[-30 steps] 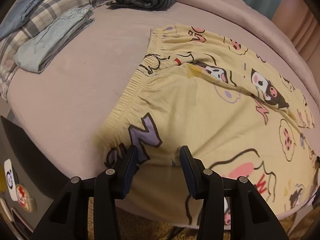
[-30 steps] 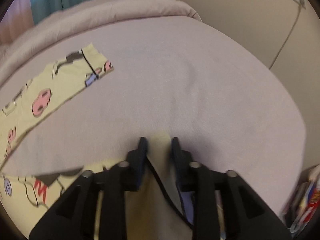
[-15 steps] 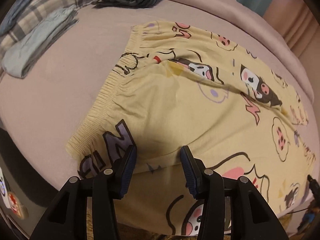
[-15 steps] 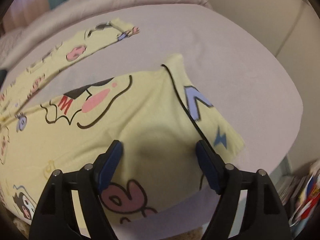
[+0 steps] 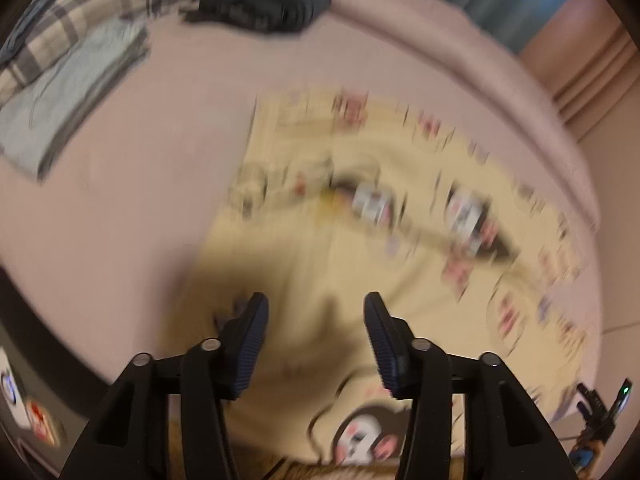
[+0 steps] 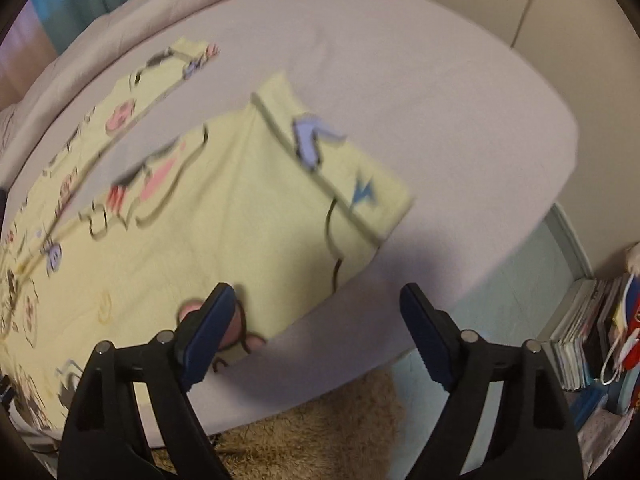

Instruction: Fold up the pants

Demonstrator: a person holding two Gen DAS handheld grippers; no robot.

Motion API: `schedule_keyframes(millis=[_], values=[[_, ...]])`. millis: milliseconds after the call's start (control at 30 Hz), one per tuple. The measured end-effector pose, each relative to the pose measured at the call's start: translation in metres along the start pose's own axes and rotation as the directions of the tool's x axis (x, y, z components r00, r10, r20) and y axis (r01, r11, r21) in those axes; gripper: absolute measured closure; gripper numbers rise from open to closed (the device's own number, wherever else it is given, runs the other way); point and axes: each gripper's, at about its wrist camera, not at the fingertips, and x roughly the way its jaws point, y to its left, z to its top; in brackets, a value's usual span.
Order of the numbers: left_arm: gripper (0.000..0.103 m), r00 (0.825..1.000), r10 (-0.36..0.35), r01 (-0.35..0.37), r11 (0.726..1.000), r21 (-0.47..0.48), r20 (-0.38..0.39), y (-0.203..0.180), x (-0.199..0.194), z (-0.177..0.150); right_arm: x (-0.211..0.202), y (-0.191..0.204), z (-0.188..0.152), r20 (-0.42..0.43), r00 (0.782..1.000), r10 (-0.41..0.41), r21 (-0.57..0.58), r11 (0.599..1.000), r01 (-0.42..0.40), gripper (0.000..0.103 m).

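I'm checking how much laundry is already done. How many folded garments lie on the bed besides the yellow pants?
3, all at the far left: a dark one near the far edge, a light blue one nearest, and a blue one at the frame edge. More may be hidden.

Both the left gripper (image 5: 316,340) and right gripper (image 6: 316,332) match — black angular arms, silver pivot screws, ribbed dark-blue jaws.

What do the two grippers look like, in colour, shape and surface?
Both look alike. The left gripper and the right gripper have black angular plastic arms with round silver pivot pins. The jaws carry dark blue ribbed pads. No cables, markings or sleeves show.
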Motion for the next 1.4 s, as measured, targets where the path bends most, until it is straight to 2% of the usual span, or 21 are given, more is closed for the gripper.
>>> schedule_keyframes(millis=[33, 133, 200, 267, 367, 500, 600, 667, 800, 933, 967, 1000, 1033, 1067, 1100, 1133, 1167, 1200, 1267, 1400], values=[[0.036, 1.000, -0.007, 0.007, 1.000, -0.002, 0.023, 0.001, -0.002, 0.012, -0.009, 0.006, 0.013, 0.039, 0.999, 0.007, -0.006, 1.000, -0.007, 0.018], [0.034, 0.996, 0.045, -0.043, 0.999, -0.032, 0.078, 0.005, 0.005, 0.053, -0.021, 0.024, 0.047, 0.113, 0.991, 0.077, -0.029, 0.997, -0.075, 0.018], [0.034, 0.996, 0.054, -0.050, 0.997, -0.054, 0.073, 0.011, 0.018, 0.072, -0.025, 0.045, 0.078, 0.146, 0.980, 0.136, -0.051, 0.990, -0.129, 0.017], [0.034, 0.998, 0.057, -0.053, 0.993, -0.106, 0.036, 0.020, 0.042, 0.094, -0.025, 0.067, 0.104, 0.172, 0.971, 0.163, -0.095, 0.984, -0.148, 0.017], [0.034, 0.998, 0.062, -0.062, 0.983, -0.172, -0.007, 0.033, 0.067, 0.113, -0.014, 0.101, 0.146, 0.185, 0.963, 0.195, -0.145, 0.975, -0.170, 0.016], [0.034, 0.999, 0.048, -0.046, 0.976, -0.214, 0.002, 0.040, 0.094, 0.137, 0.025, 0.138, 0.186, 0.120, 0.941, 0.316, -0.126, 0.945, -0.301, 0.016], [0.034, 0.997, 0.070, -0.077, 0.970, -0.230, -0.037, 0.042, 0.115, 0.145, 0.065, 0.171, 0.216, 0.100, 0.962, 0.254, -0.175, 0.956, -0.234, 0.018], [0.034, 0.995, 0.095, -0.095, 0.975, -0.199, -0.010, 0.038, 0.115, 0.147, 0.094, 0.188, 0.236, 0.089, 0.977, 0.195, -0.204, 0.964, -0.174, 0.018], [0.034, 0.994, 0.107, -0.101, 0.978, -0.185, 0.019, 0.035, 0.118, 0.147, 0.140, 0.208, 0.267, 0.030, 0.981, 0.189, -0.207, 0.962, -0.179, 0.018], [0.035, 0.992, 0.125, -0.121, 0.988, -0.097, 0.035, 0.019, 0.123, 0.141, 0.175, 0.224, 0.282, 0.016, 0.991, 0.133, -0.238, 0.963, -0.126, 0.018], [0.037, 0.990, 0.135, -0.132, 0.988, -0.076, 0.038, 0.014, 0.124, 0.140, 0.182, 0.225, 0.283, 0.005, 0.992, 0.125, -0.241, 0.963, -0.120, 0.018], [0.054, 0.986, 0.157, -0.155, 0.987, -0.051, 0.046, 0.010, 0.125, 0.138, 0.189, 0.227, 0.281, 0.009, 0.994, 0.113, -0.241, 0.965, -0.107, 0.017], [0.080, 0.984, 0.170, -0.167, 0.985, -0.047, 0.061, 0.009, 0.124, 0.138, 0.187, 0.228, 0.277, 0.054, 0.992, 0.112, -0.240, 0.966, -0.096, 0.020], [0.091, 0.987, 0.143, -0.139, 0.989, -0.055, 0.073, 0.008, 0.122, 0.137, 0.184, 0.231, 0.273, 0.094, 0.989, 0.116, -0.250, 0.964, -0.089, 0.027], [0.098, 0.993, 0.093, -0.089, 0.994, -0.064, 0.076, 0.008, 0.121, 0.135, 0.182, 0.234, 0.270, 0.114, 0.987, 0.115, -0.261, 0.962, -0.082, 0.049], [0.101, 0.992, 0.094, -0.089, 0.994, -0.070, 0.083, 0.006, 0.123, 0.136, 0.178, 0.235, 0.268, 0.120, 0.985, 0.124, -0.257, 0.962, -0.090, 0.083], [0.102, 0.989, 0.113, -0.108, 0.993, -0.057, 0.096, 0.002, 0.122, 0.135, 0.177, 0.235, 0.269, 0.106, 0.985, 0.135, -0.246, 0.964, -0.105, 0.096], [0.103, 0.988, 0.116, -0.111, 0.993, -0.051, 0.103, -0.002, 0.120, 0.135, 0.174, 0.233, 0.270, 0.087, 0.986, 0.139, -0.213, 0.970, -0.118, 0.095], [0.103, 0.990, 0.066, -0.058, 0.996, -0.064, 0.128, -0.005, 0.107, 0.138, 0.161, 0.228, 0.277, 0.073, 0.979, 0.192, -0.150, 0.972, -0.179, 0.096], [0.103, 0.979, -0.024, 0.040, 0.996, -0.076, 0.201, -0.009, 0.066, 0.147, 0.113, 0.217, 0.290, 0.135, 0.945, 0.299, -0.093, 0.953, -0.288, 0.096]])
